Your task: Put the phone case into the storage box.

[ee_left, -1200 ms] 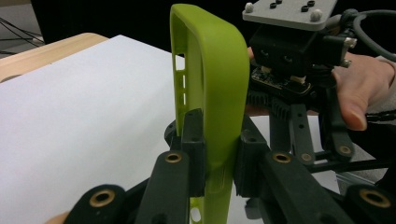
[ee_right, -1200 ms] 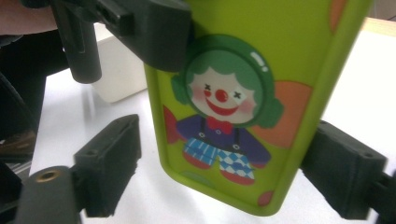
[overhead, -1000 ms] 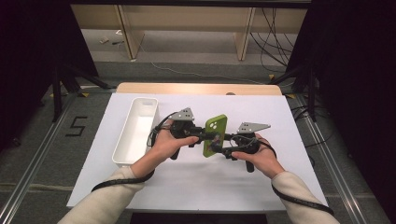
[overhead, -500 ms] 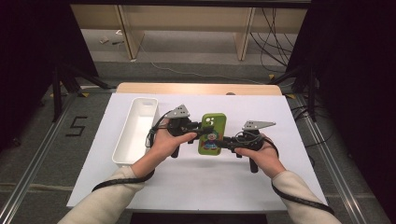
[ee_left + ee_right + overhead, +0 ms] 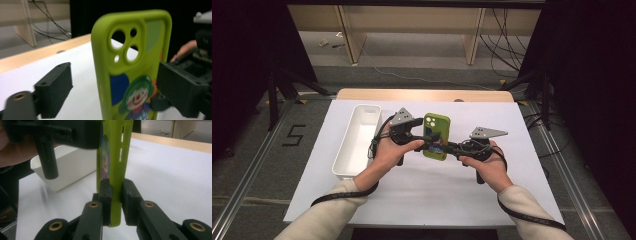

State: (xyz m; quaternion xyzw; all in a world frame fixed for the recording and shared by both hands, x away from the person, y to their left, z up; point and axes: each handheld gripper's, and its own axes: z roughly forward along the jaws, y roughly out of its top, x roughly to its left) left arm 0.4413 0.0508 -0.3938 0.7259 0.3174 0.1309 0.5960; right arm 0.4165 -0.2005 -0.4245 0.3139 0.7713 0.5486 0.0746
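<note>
The green phone case (image 5: 436, 136) was held above the white sheet (image 5: 512, 120), mid-table, its cartoon back and camera holes facing up. The right gripper (image 5: 115, 195) was clamped on its near right edge, both jaws pressed flat against the case. The left gripper (image 5: 117, 82) stood with jaws apart, one on each side of the case, neither clearly touching it. A white bin (image 5: 357, 140) lay just left of the left hand (image 5: 389, 152).
</note>
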